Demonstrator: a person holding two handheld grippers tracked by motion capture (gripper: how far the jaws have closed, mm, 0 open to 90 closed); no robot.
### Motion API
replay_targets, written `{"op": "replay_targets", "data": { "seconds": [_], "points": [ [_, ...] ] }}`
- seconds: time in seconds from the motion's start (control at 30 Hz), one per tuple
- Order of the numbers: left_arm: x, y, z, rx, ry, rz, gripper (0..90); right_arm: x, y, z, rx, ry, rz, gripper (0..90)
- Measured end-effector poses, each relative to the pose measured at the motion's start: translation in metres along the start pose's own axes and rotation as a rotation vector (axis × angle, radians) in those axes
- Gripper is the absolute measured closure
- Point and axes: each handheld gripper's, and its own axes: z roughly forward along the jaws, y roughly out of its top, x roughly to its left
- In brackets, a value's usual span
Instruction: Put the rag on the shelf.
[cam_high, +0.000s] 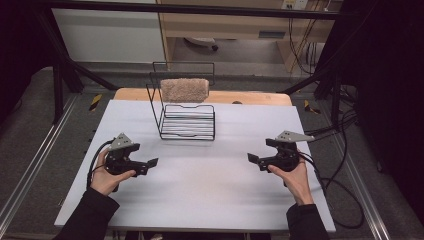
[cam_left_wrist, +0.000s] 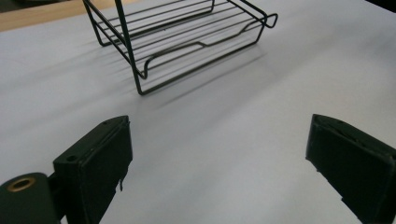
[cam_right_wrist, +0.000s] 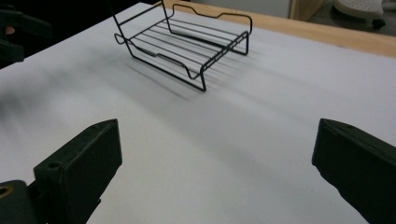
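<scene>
A person's left gripper (cam_high: 150, 164) and right gripper (cam_high: 256, 160) hover low over the white table (cam_high: 200, 190), jaws apart, holding nothing. Beyond stands a black wire rack (cam_high: 186, 120) with a brown towel (cam_high: 184, 90) draped over it; seemingly nothing has begun.

Wire rack (cam_left_wrist: 187, 42) top cut off by frame edge.

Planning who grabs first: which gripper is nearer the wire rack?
Left, slightly. The left gripper sits just below-left of the wire rack; the right gripper is farther off, below-right. Both are open.
</scene>
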Motion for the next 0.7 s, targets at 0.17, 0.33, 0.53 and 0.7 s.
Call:
{"op": "replay_targets", "data": {
  "seconds": [0.17, 0.33, 0.53, 0.7],
  "points": [
    [0.001, -0.014, -0.002, 0.009, -0.009, -0.003, 6.9, -0.006, -0.021, -0.006, 0.016, 0.004, 0.023, 1.8],
    [0.003, -0.022, -0.004, 0.011, -0.012, -0.008, 6.9, -0.010, -0.040, -0.011, 0.031, -0.004, 0.039, 1.6],
    [0.003, -0.029, -0.005, 0.008, -0.015, 0.003, 6.9, -0.013, -0.056, -0.014, 0.060, -0.005, 0.045, 1.4],
    [0.004, -0.035, -0.003, 0.023, -0.018, 0.009, 6.9, -0.015, -0.065, -0.019, 0.068, -0.009, 0.070, 1.2]
  ]
}}
